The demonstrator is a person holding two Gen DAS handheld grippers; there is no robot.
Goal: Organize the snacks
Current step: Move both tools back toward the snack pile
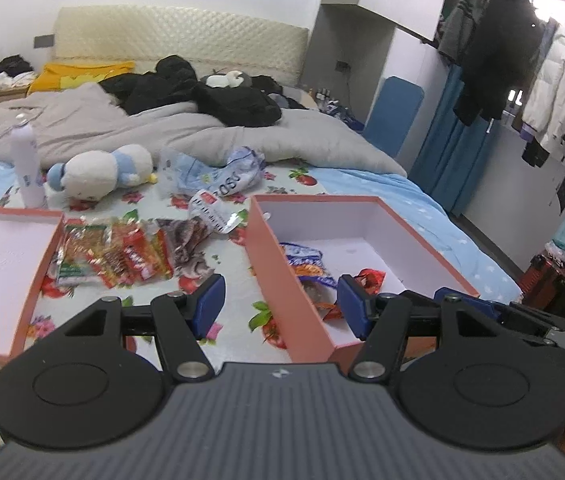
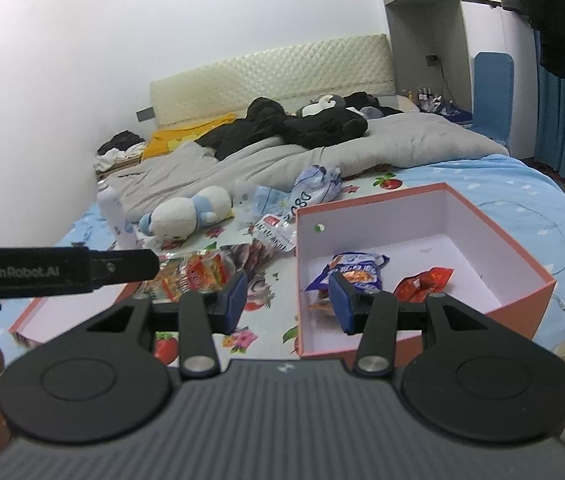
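Reaching next for snack packets (image 1: 122, 254) left of pink box (image 1: 278, 276): left gripper (image 1: 278, 306) and right gripper (image 2: 288, 302) both part-open, empty; pinch one packet edge.

— Any lettering you can make out?
— "GenRobot.AI", white on the black body of the left tongs (image 2: 58, 272) at the right view's edge.
— And the snack packets?
— Print too blurred; a crumpled blue-white bag (image 2: 316, 190) shows something like "080".
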